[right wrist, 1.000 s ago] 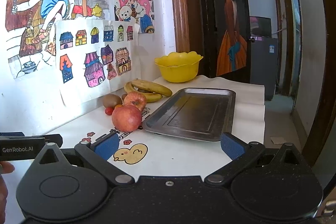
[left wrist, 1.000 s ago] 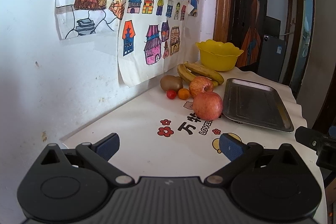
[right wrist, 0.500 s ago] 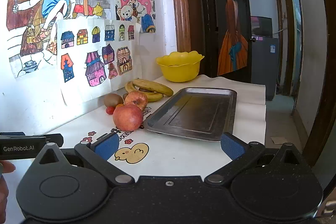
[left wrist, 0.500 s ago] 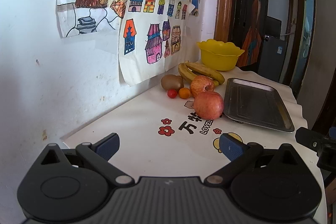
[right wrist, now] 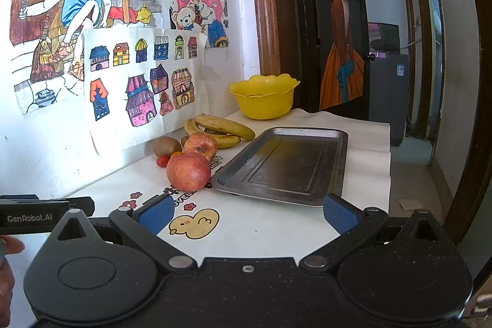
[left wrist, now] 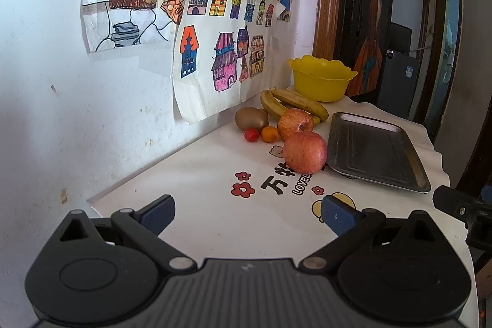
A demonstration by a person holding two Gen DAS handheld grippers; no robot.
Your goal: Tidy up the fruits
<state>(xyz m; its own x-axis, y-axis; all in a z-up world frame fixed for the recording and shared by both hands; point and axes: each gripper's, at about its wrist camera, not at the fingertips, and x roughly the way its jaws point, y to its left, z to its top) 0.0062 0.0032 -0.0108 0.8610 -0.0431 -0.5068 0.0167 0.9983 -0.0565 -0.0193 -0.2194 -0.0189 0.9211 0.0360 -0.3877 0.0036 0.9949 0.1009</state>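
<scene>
1. L tool [left wrist: 247, 212]: jaws spread wide, nothing between the blue pads; hangs over the near end of the worktop [left wrist: 215, 223], well apart from the fruit.
2. R tool [right wrist: 246, 212]: also wide open, empty, above the white cloth w/ the duck print [right wrist: 193, 225], near the tray's front edge.
3. Metal tray [right wrist: 286, 165]: bare, lies flat on the worktop's R side.
4. Front apple [left wrist: 304, 152]: just beside the tray's near-L corner; can't tell if touching.
5. Second apple [left wrist: 295, 120]: right behind the first, stem dimple facing the cams.
6. Bananas [left wrist: 292, 105]: behind the apples, near the wall.
7. Kiwi [left wrist: 251, 118]: L of the bananas; a cherry tomato [left wrist: 251, 135] and a small orange fruit [left wrist: 270, 133] sit side by side in front of it.
8. Yellow bowl [left wrist: 321, 77]: far end of the worktop, by the door frame.
</scene>
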